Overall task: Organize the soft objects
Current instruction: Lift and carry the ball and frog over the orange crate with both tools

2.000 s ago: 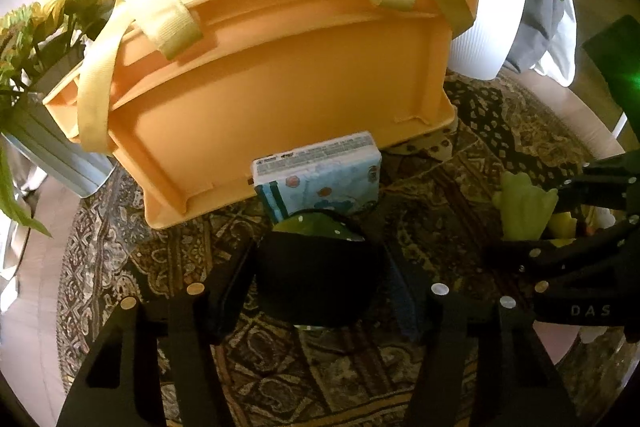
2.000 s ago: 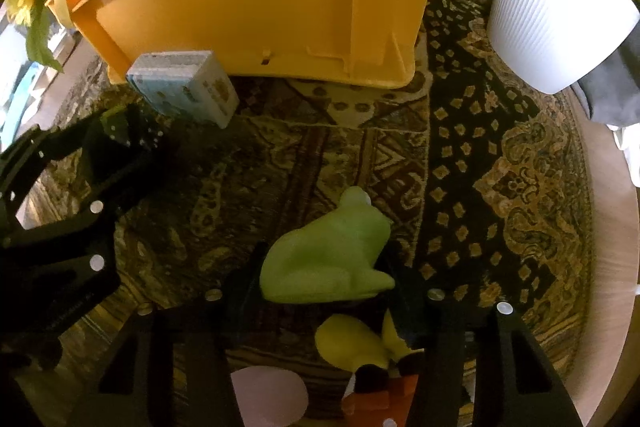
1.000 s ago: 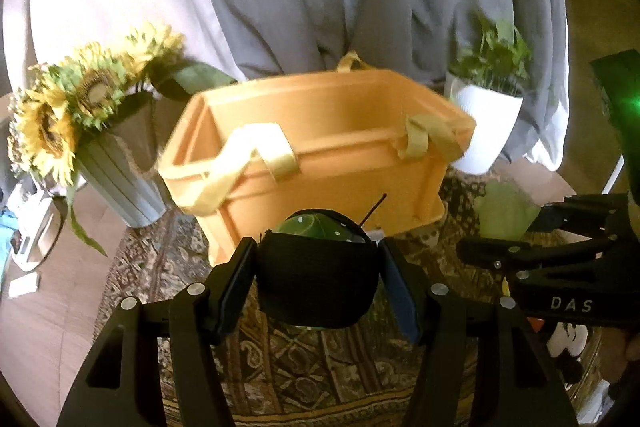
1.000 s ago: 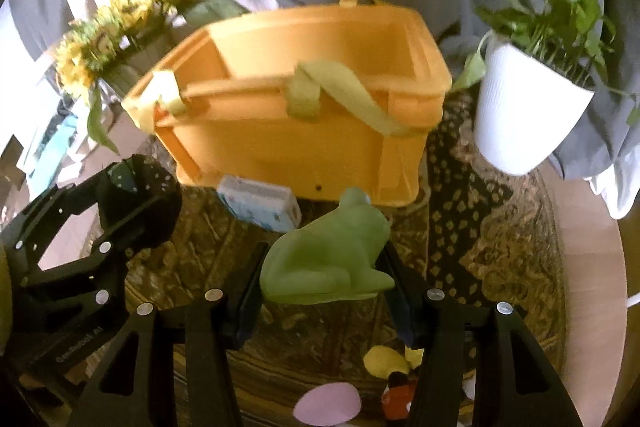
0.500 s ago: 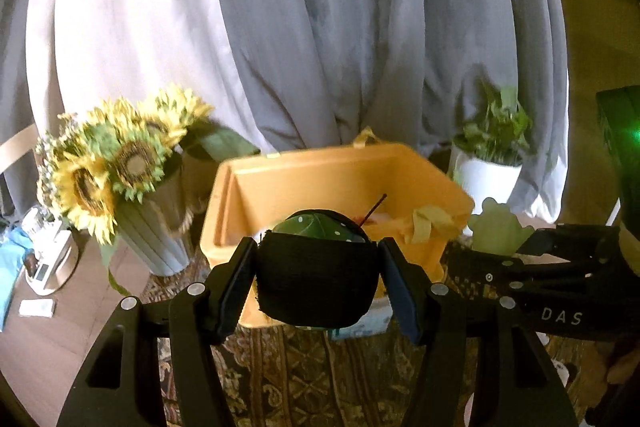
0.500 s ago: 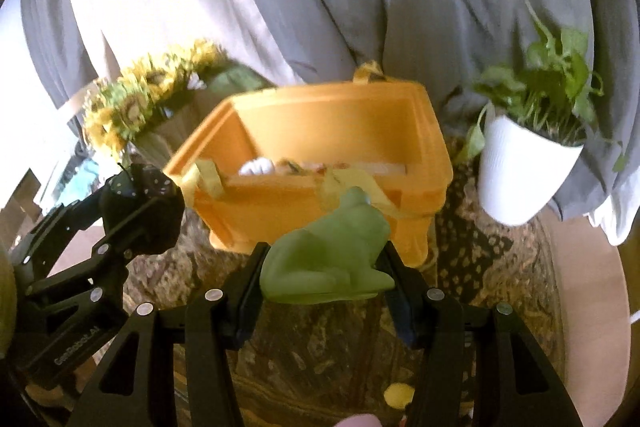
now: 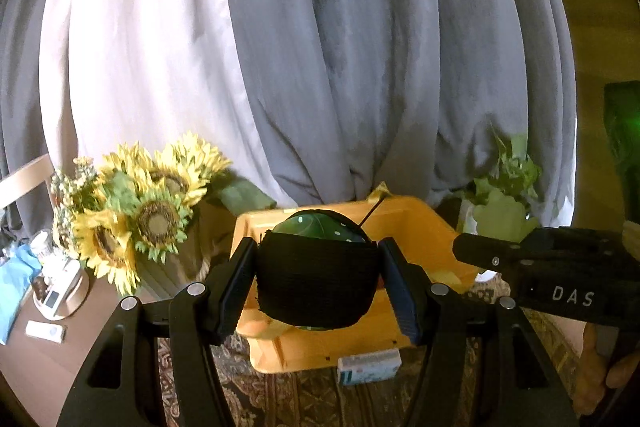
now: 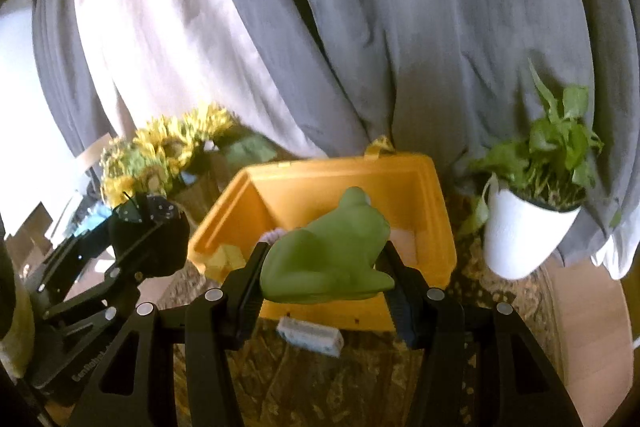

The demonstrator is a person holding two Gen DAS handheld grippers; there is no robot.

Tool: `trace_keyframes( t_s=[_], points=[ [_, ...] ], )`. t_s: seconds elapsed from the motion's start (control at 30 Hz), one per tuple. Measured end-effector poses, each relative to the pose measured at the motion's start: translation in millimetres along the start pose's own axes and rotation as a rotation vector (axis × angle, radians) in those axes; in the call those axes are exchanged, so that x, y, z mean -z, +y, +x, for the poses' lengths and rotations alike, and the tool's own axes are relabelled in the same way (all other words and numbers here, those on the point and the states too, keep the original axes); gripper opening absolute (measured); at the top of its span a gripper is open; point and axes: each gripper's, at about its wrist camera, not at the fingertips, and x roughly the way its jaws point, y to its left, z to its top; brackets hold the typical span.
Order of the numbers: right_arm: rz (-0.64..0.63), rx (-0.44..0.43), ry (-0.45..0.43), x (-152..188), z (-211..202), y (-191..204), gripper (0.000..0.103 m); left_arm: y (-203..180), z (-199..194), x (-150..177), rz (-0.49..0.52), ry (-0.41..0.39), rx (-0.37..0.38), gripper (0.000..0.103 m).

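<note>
Frog, the soft green one, sits clamped between the jaws of your right gripper, held up in front of the open orange bin, while your left gripper is closed on a dark round toy with a green spotted top, also raised on the near side of that bin. Both toys are squashy, so the pads are likely pressing into give rather than a firm edge; if you swing either hand quickly, the toy could squirm out and drop onto the patterned rug short of the rim. Your two hands are close together, the right tool crossing the edge of the left view, so bringing both over the bin at once risks knocking one gripper against the other. The bin already has things inside, so let go low and over a bare patch or the toy may bounce back out. Watch the white plant pot just beside the bin on your right and the sunflowers on your left, since a wide sweep could tip either. A small box lies against the bin's near wall, so keep your fingers above it.
</note>
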Motion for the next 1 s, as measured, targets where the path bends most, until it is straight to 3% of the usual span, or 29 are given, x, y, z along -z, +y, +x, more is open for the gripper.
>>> trace_keyframes(
  t_s=[0.5,0.8,1.0],
  points=[
    [-0.008,-0.003,-0.073,-41,14,2,0.055,8,23,-30,0.015,-0.047,-0.034,0.061],
    [0.003,0.004,-0.031,-56,45,-5,0.055,10,61,-35,0.031,-0.013,-0.048,0.062],
    [0.03,-0.001,0.04,-61,79,-14,0.055,16,87,-34,-0.002,0.044,-0.01,0.061]
  ],
)
